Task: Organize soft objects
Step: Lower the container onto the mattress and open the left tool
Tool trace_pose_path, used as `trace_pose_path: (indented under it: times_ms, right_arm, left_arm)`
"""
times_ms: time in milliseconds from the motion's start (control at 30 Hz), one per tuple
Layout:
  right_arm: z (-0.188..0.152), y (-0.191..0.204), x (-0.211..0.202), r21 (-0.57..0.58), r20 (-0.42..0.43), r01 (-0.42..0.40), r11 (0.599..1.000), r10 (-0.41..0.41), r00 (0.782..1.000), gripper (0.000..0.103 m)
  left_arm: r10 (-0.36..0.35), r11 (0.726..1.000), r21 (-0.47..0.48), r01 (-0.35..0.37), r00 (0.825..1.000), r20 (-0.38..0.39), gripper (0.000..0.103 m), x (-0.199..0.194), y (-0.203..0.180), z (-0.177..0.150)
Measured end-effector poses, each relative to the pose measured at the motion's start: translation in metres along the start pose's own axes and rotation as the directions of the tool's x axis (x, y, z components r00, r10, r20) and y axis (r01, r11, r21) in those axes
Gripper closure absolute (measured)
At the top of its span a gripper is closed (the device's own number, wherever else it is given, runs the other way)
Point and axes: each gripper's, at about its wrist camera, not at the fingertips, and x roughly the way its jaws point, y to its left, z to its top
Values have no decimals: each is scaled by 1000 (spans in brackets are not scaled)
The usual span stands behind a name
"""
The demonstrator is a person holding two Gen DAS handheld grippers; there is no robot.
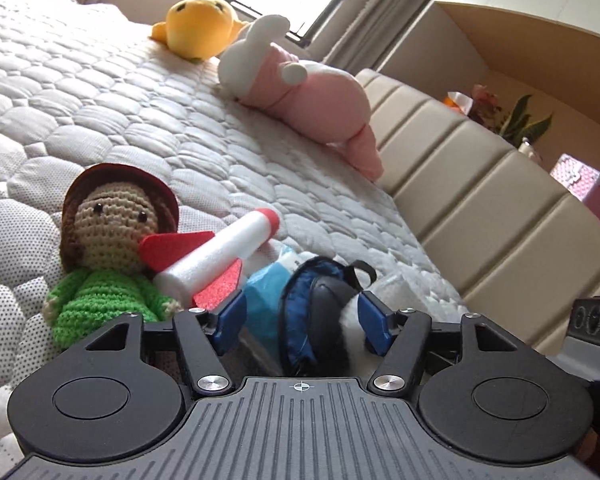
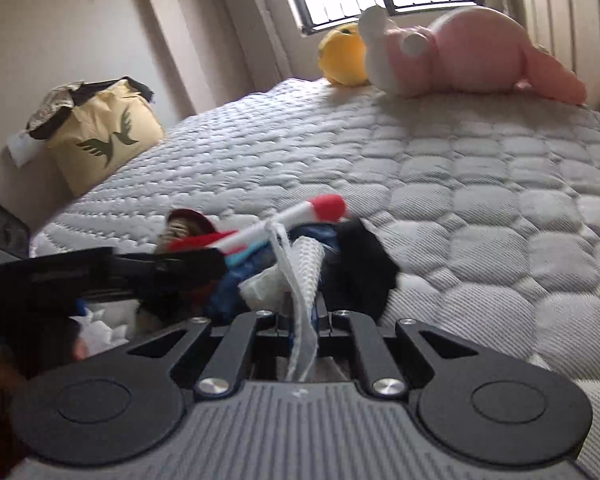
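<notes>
Left wrist view: left gripper [image 1: 302,320] stands with jaws apart astride a blue pouch [image 1: 300,320], pads not pressing it. Crocheted doll [image 1: 108,256] and foam rocket [image 1: 216,256] lie just beside on the mattress [image 1: 140,112].

Right wrist view: right gripper [image 2: 303,316] is clamped on white mesh fabric [image 2: 306,272]. Pink plush [image 2: 460,52] and yellow plush [image 2: 342,54] lie touching near the window.

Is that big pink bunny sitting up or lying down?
Lying down: the pink bunny is stretched lengthwise on the mattress, beside the yellow plush.
</notes>
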Motion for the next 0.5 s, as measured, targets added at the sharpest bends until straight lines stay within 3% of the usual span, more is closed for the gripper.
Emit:
trace_pose_path:
  times_ms: [67,200,233,267,367,500]
  right_arm:
    - [-6,-13,-1,17,-17,56,998,-56,998,94]
    - [-20,-47,-10,74,-48,135,988,-131,990,94]
    - [-22,-56,-15,95,-45,141,985,-137,990,94]
    - [-25,-65,-22,124,-37,144,982,-140,989,94]
    - [-32,-91,-43,200,-5,162,966,-164,986,95]
    - [-44,-123,-75,290,47,196,937,-219,975,95]
  left_arm:
    - [3,999,54,-2,1000,-15,18,5,-8,-5]
    - [59,985,165,-53,998,-34,20,23,-28,-11]
    - [73,979,193,-64,997,-36,24,28,-32,-12]
    - [79,974,214,-69,996,-41,43,31,-36,-10]
    - [65,969,243,-49,996,-58,66,39,-48,-5]
    - [-30,975,216,50,995,-95,81,44,-68,2]
